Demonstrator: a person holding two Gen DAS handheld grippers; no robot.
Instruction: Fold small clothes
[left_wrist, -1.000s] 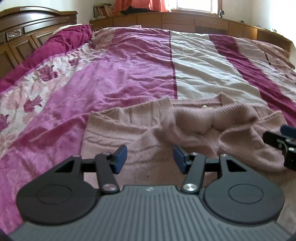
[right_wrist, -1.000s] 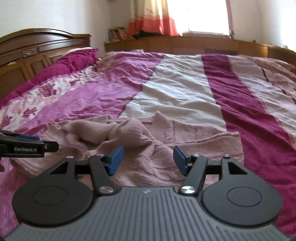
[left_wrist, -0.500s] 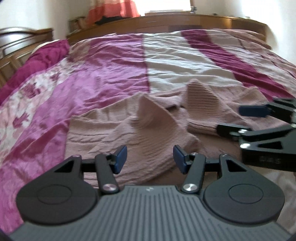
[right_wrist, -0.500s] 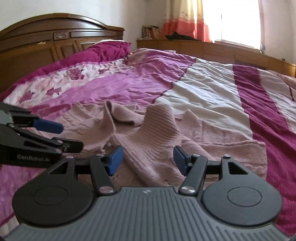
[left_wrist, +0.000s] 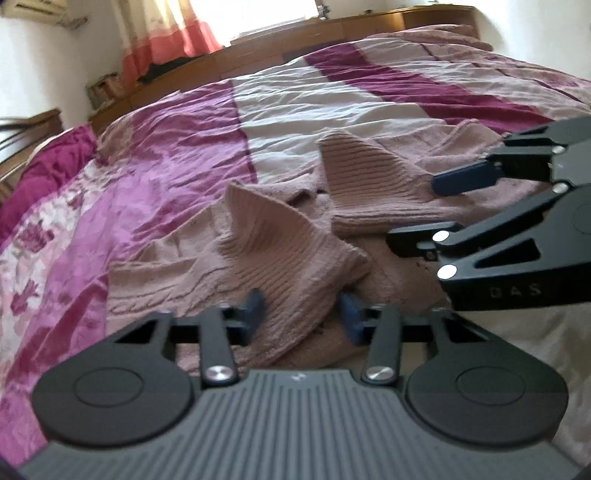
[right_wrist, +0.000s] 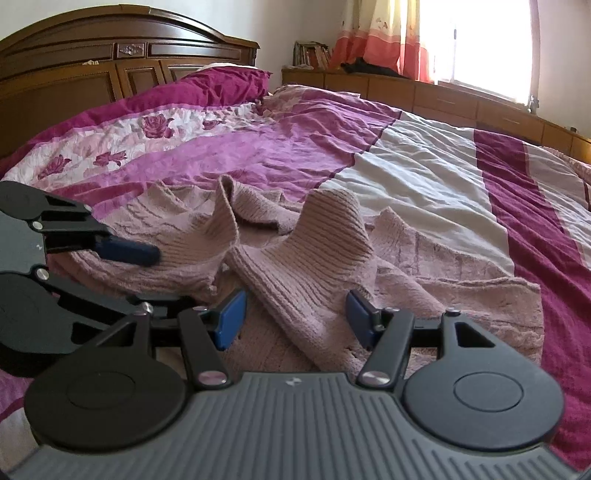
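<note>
Pinkish-beige ribbed knit sweater (left_wrist: 280, 254) lies rumpled on the striped magenta, white and maroon bed quilt (left_wrist: 177, 147), occupying the centre of both views. Two ribbed cuffs stand up as peaks from the heap.

Left tongs (left_wrist: 301, 314), lower centre of the left wrist view: blue pads sit either side of the nearer raised sleeve fold. The jaws are closing, with knit fabric between them; the left pad appears against the cloth, the right pad just beside it, and a firm grasp is not shown. The picture is slightly blurred here.

Right tongs (right_wrist: 295, 317), lower centre of the right wrist view: released, jaws standing wide. A ribbed sleeve (right_wrist: 314, 258) runs down between the blue pads, with a visible gap to each pad.

Each tool shows in the other's view: the right tongs enter at the right edge of the left view, the left tongs at the left edge of the right view, with one blue pad resting over the knit.

Dark carved wooden headboard (right_wrist: 110, 62) occupies the upper left of the right view; orange-and-cream curtain (right_wrist: 388, 37) hangs at upper right.
</note>
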